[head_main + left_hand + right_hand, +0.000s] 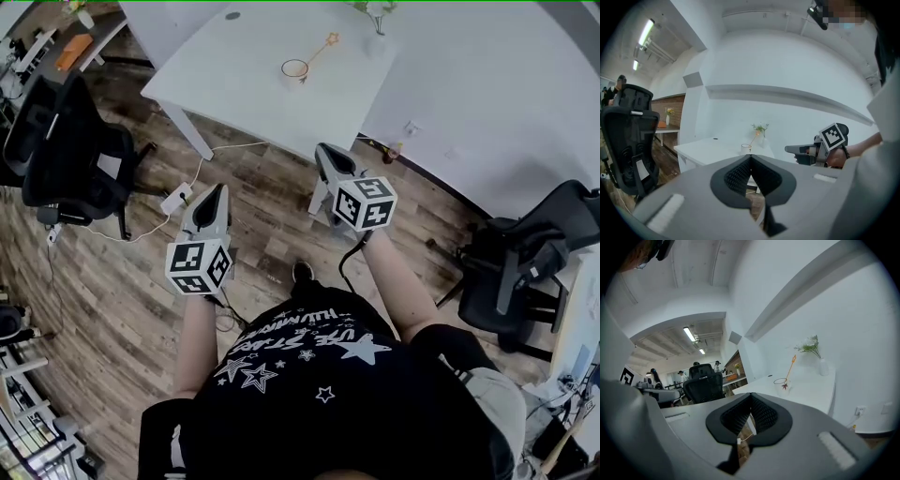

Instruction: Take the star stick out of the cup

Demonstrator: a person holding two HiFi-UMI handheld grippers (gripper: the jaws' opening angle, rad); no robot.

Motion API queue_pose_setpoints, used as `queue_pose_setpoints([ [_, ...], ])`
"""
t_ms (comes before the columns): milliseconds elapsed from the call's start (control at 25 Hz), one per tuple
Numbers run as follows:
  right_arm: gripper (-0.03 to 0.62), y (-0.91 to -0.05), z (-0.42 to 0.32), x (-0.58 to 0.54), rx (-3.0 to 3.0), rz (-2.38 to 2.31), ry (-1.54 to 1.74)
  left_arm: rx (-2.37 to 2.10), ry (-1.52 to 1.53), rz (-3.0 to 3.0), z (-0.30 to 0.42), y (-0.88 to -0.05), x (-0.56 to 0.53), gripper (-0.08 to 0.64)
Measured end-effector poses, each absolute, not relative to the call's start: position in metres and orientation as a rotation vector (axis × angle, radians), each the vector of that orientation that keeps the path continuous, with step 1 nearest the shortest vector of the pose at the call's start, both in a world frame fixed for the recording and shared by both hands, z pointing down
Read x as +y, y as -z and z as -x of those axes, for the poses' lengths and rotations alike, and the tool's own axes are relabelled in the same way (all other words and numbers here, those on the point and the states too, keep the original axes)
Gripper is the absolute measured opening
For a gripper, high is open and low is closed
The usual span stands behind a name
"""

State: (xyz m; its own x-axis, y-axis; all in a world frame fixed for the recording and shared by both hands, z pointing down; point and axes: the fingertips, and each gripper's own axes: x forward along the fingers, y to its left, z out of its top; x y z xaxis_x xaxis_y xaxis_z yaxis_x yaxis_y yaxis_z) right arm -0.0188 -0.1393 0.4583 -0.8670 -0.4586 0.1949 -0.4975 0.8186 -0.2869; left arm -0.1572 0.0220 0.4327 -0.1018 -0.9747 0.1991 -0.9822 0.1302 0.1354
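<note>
Head view, steeply down: a person (319,375) stands on a wood floor (112,309) w/ a gripper in each hand, both aimed fwd. L gripper (217,189) is clenched, pads pressed together w/ nothing btwn them. R gripper (324,150) is likewise clenched and empty; the gripper views show the same for each. Both are well apart from the white table (234,103) ahead, the R one closer to its near edge.

The cup (295,68), small and pale, stands upright around the middle of the table, clear of every edge. The star stick (322,49) is in the cup, its lower end inside, its shaft leaning over the rim toward the far right corner, star tip up. A vase of flowers (378,14) stands at that far right corner. Black office chairs sit off to the L and R of the floor.

Step in hand, by judgement: approach, nothing grasped yet. To do it well: step up to the near edge, open the R jaws before arriving, pinch the shaft above the rim, not the star. Draw it out along its own lean so the light cup doesn't tip or slide; L gripper could steady the cup's side.
</note>
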Motion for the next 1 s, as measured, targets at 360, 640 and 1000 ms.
queue_pose_setpoints([
  [360, 0.014, -0.461, 0.026, -0.202, -2.891, -0.747, -0.539, -2.173, -0.065, -1.924, 0.159, -0.436, -0.036, 0.002],
  [640, 0.014, -0.465, 0.032, -0.218, -2.875, -0.767, -0.566, -2.171, -0.054, -1.925, 0.17, -0.434, -0.052, 0.002],
  [1000, 0.015, -0.469, 0.038, -0.274, -2.835, -0.883, -0.581, -2.096, -0.058, -2.003, 0.193, -0.437, -0.121, 0.002],
])
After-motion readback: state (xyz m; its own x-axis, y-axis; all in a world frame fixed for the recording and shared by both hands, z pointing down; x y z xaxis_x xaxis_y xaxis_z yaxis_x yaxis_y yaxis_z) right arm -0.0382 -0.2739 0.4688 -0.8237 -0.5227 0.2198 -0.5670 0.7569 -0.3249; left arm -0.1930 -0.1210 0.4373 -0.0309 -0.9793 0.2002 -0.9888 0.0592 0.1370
